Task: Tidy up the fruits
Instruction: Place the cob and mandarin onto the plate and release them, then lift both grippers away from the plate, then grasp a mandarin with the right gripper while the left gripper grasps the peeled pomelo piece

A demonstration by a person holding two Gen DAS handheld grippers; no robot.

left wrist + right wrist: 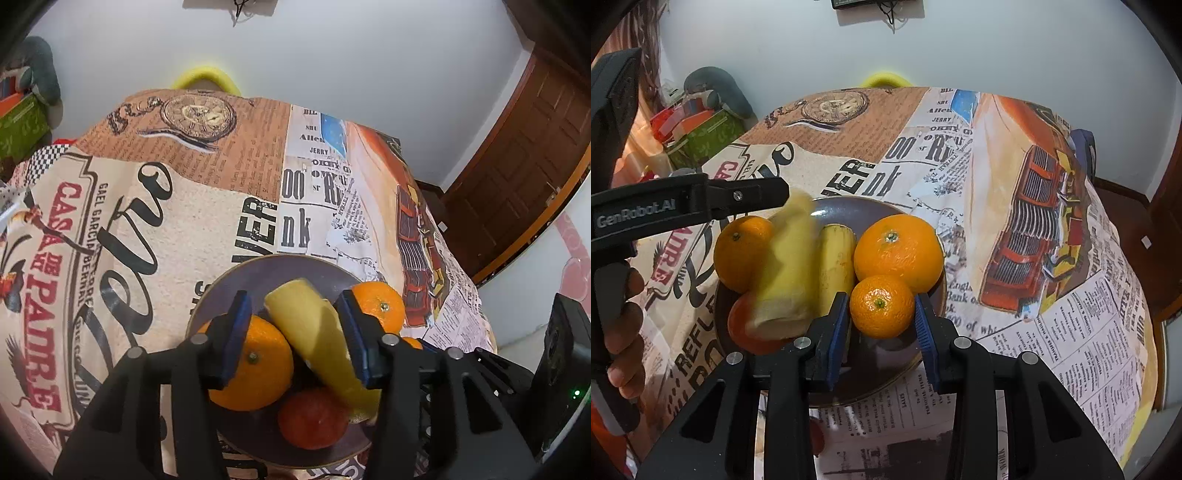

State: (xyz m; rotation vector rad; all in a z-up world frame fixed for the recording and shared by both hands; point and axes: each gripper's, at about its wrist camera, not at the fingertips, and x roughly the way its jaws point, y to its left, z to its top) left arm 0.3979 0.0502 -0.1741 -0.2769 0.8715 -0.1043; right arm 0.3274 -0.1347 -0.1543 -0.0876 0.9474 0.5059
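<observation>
A dark plate (273, 269) (864, 210) holds the fruit on the printed tablecloth. My left gripper (295, 325) is open over it, its jaws wide apart; a banana (317, 332) lies slanted between them, blurred in the right wrist view (786, 266), beside an orange (258, 365) (738, 254) and a red fruit (314, 421). My right gripper (882, 317) has its blue pads on both sides of a small mandarin (882, 306), at the plate's near edge. A second banana (836, 266) and a large orange (899, 251) (380, 306) lie behind it.
The tablecloth (1034, 184) falls off at the right and far edges. A green box (701, 140) with clutter stands at the far left. A yellow object (207, 75) sits beyond the table's far edge. A wooden door (524, 155) is on the right.
</observation>
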